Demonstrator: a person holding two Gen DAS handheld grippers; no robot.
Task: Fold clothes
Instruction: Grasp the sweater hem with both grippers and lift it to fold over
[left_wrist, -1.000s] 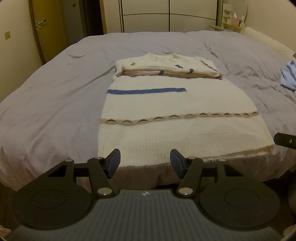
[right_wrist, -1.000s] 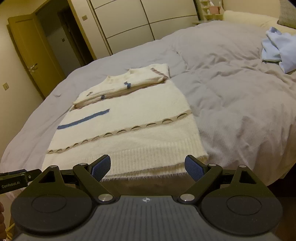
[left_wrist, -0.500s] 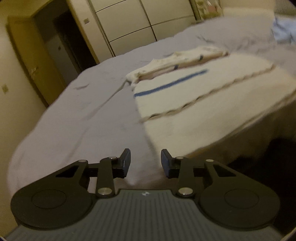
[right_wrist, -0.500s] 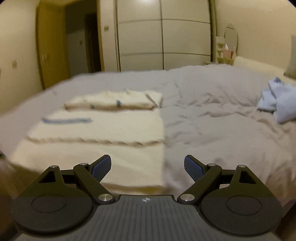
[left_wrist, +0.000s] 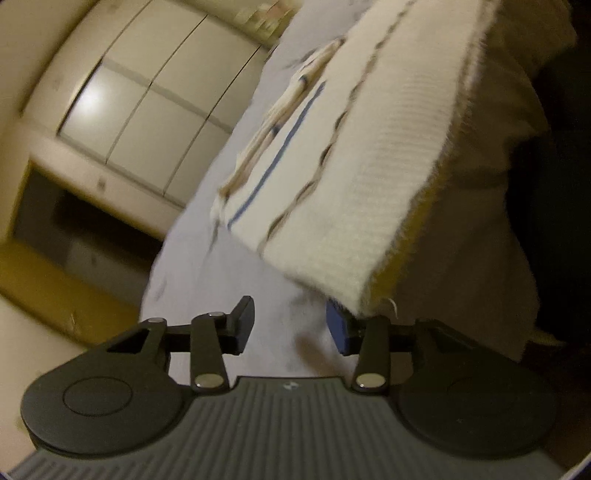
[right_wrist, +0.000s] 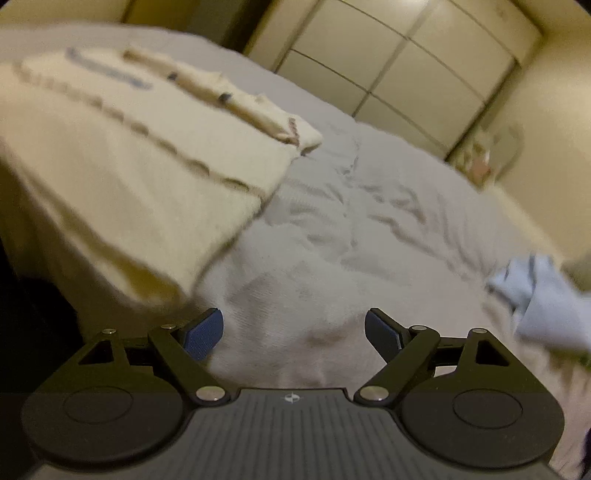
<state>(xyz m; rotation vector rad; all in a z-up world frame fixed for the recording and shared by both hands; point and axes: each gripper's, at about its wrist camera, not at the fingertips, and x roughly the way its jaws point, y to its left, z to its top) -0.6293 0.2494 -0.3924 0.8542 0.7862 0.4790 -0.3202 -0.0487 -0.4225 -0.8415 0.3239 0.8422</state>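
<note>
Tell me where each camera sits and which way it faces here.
Left wrist: on the left tool, rolled, at the cream sweater's near left corner, facing the wardrobe; its open fingers show.
Right wrist: on the right tool, low over the grey duvet right of the sweater; open fingers show, blue garment at right.
Shared: sweater, duvet, wardrobe.

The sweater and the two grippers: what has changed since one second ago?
Both grippers left the hem's middle: left gripper went to the sweater's left corner, right gripper to its right corner, both tilted. Nothing grasped; jaws remain open. Sweater unmoved on the bed.
</note>
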